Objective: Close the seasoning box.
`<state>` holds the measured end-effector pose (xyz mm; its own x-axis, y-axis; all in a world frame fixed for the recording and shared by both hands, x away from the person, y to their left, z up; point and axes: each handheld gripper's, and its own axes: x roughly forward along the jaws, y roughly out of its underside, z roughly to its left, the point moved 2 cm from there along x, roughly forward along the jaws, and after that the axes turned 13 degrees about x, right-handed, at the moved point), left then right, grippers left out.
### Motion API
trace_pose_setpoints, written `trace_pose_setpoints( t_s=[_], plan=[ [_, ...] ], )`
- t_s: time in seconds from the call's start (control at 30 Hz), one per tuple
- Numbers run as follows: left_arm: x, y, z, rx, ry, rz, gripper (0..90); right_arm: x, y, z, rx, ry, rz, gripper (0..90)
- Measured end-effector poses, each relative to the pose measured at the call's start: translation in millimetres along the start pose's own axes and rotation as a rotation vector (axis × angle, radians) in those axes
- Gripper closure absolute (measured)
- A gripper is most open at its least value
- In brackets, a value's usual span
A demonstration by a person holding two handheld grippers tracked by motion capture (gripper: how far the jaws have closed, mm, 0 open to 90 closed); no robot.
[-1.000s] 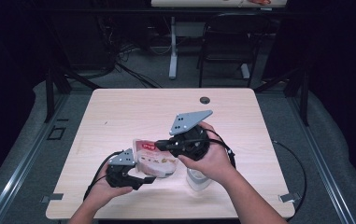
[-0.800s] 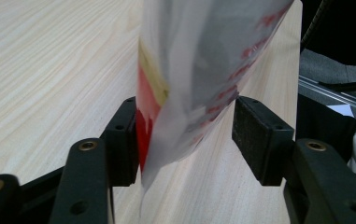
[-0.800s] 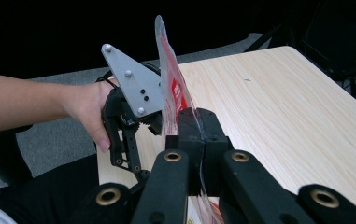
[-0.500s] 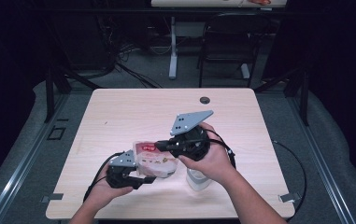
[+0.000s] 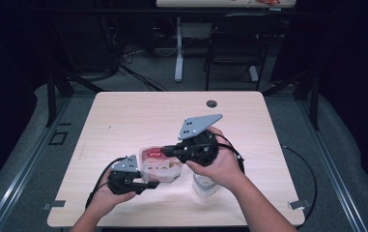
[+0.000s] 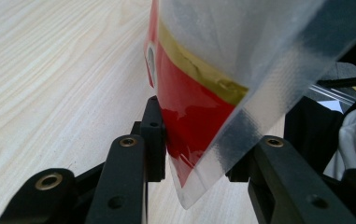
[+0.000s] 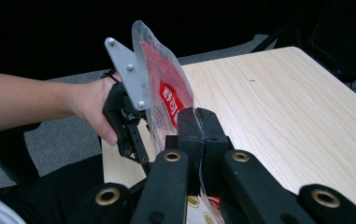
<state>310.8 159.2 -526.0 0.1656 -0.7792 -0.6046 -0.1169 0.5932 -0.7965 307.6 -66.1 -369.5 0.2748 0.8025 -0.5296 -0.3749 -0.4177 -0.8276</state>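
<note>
A clear plastic bag (image 5: 158,163) with a red label is held up off the wooden table (image 5: 138,116) between the two grippers, over the near middle of the tabletop. The left gripper (image 5: 148,182) is carried low by a hand coming in from the near left, its jaws pointed right toward the bag's near edge. The right gripper (image 5: 164,151) is held higher by a hand entering from the near right, its grey plate tilted up and its jaws pointed left. The right jaws are pressed together on an edge of the bag, as seen in the right gripper view (image 7: 199,135), where the film is pinched between the two pads. The left jaws have just been closing with the bag's corner between them (image 6: 203,154); one pad is seen against the red film, while contact at the other pad cannot be told.

A clear container (image 5: 205,183) is seen on the table just below the right hand, near the front edge. A small dark hole (image 5: 212,103) lies close to the far edge. The far and left parts of the table are bare wood, with open room there.

The bag's gold band (image 6: 199,70) and sealed clear margin are shown in the left gripper view; the white lettering on the label (image 7: 171,105) is shown in the right gripper view, along with the left hand (image 7: 94,109).
</note>
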Motion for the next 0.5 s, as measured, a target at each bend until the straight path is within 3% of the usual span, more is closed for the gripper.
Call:
trace_pose_setpoints(
  t_s=[0.5],
  plan=[
    [-4.0, -1.8, -0.6, -0.004, 0.021, 0.058, 69.7, -2.5, 6.3, -5.0, 0.022, 0.008, 0.011, 88.4]
  ],
)
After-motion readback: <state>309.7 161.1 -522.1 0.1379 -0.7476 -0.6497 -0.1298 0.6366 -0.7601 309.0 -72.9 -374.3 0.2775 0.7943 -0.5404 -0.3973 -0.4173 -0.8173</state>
